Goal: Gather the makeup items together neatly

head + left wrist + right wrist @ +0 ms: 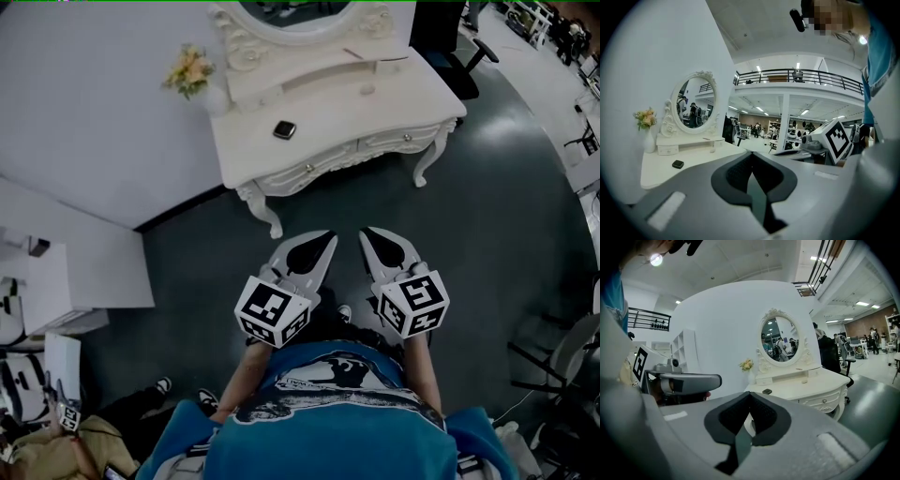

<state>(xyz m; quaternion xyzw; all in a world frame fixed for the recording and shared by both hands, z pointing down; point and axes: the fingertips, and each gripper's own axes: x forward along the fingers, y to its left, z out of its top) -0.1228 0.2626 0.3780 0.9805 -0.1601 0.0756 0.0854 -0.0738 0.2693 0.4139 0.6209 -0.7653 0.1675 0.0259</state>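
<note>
1. A person in a blue shirt (328, 427) is standing on the dark floor (487, 206) in front of a white dressing table (375, 111), holding a gripper in each hand
2. The left gripper (326, 239) is pointing toward the table's front edge, its jaws pressed together with nothing between them
3. The right gripper (367, 234) is hovering just beside the left one, its jaws likewise closed on nothing, and both tips are hanging over the floor, clear of the table
4. A small dark case (285, 129) is lying on the tabletop, toward the end nearest the flowers and well apart from both grippers
5. A small pale item (367, 91) is sitting farther back on the table, near the foot of the mirror, too small to make out
6. An oval mirror (295, 14) in a carved white frame is standing at the back of the table, and a vase of flowers (190, 73) is resting at the table's rear corner against the white wall (84, 122)
7. A black office chair (452, 52) is standing beyond the table's far end, opposite the flowers
</note>
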